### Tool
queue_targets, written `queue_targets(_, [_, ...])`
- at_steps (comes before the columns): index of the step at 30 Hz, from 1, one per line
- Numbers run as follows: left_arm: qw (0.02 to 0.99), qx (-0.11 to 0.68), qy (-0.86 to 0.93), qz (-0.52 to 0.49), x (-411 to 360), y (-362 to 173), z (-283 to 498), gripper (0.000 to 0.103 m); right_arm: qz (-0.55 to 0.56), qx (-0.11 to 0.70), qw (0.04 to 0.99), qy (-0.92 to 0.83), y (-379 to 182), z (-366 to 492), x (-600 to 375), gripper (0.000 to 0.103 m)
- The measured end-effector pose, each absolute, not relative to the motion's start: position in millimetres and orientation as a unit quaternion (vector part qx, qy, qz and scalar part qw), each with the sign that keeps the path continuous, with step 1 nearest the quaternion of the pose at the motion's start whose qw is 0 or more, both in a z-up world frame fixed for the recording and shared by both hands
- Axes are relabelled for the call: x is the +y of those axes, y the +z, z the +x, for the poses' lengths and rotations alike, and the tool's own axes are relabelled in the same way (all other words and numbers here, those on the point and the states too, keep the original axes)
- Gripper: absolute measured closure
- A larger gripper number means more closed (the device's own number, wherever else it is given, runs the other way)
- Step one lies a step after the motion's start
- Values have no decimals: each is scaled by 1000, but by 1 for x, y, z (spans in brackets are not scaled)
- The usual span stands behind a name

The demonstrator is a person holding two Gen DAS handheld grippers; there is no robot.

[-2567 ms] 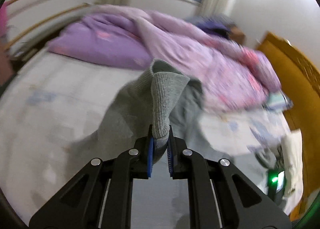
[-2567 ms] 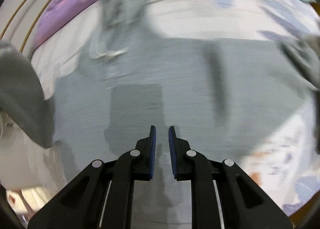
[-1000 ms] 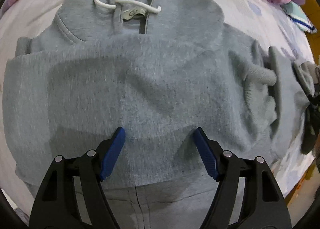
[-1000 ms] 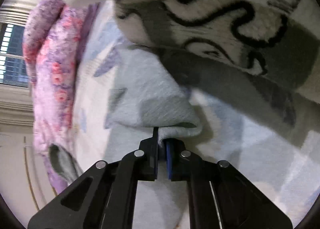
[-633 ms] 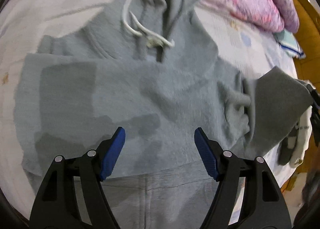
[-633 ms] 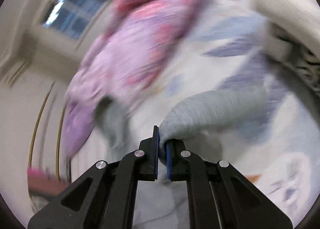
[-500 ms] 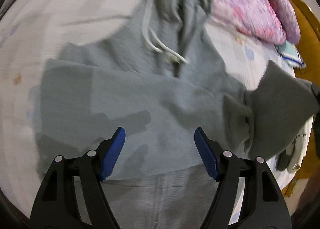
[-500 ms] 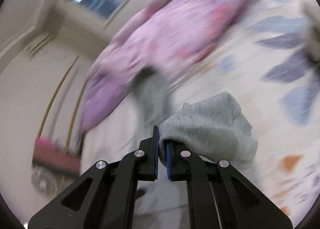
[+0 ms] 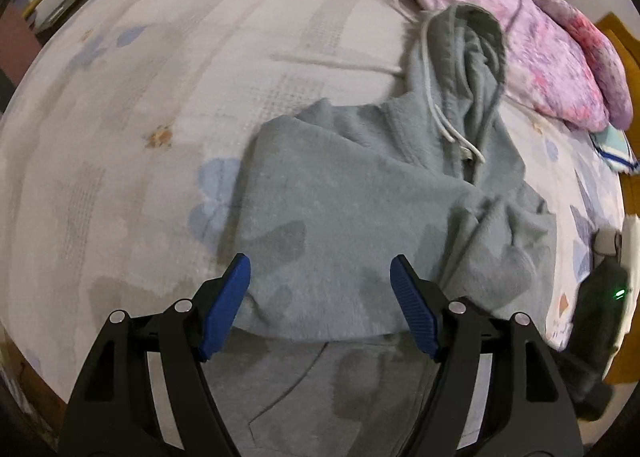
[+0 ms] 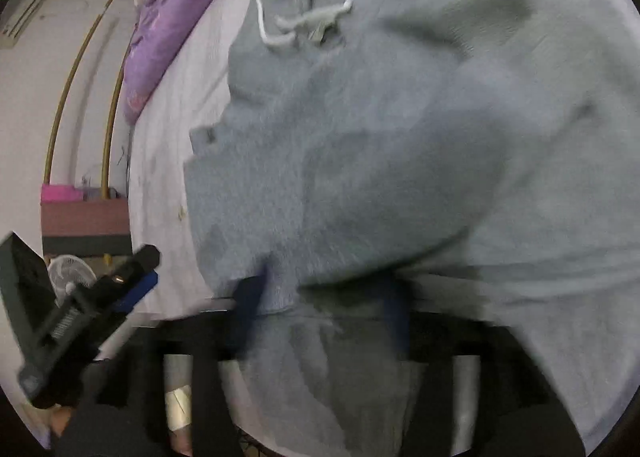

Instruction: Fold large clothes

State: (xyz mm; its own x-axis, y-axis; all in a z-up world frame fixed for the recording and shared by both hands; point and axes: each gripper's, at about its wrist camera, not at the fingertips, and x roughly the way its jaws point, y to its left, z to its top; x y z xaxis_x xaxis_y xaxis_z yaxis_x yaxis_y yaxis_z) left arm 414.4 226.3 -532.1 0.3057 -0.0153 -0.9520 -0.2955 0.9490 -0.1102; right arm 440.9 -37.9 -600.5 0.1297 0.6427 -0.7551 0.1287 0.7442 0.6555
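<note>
The grey hoodie (image 9: 360,217) lies on the bed (image 9: 120,137), its long axis running from the hood at the upper right of the left wrist view down to the hem at the bottom edge. The left gripper (image 9: 320,297) hangs above the lower body, jaws wide, nothing between them. The right gripper (image 10: 324,309), blurred, is opening; fabric lies just ahead, apparently unpinched. Both sleeves look folded inward across the chest.
</note>
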Motion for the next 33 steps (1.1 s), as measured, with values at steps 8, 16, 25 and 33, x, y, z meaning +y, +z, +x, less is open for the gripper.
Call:
queue_targets(8, [802,589,-25,-93,125,-536,430,30,250,594,756,110,-556,430,-131,38])
queue_targets(16, [788,604,-113,43,-8,-574,466,29,288,614,734,33,-583,411,-219,38])
queue_targets(25, [792,603,-91,31,16,-586,492,89,305,615,727,27,-587,399,-232,38])
queue_targets(33, [856,497,22,-142,182,-505,450,90,306,597,738,76,-572,417,-196,38])
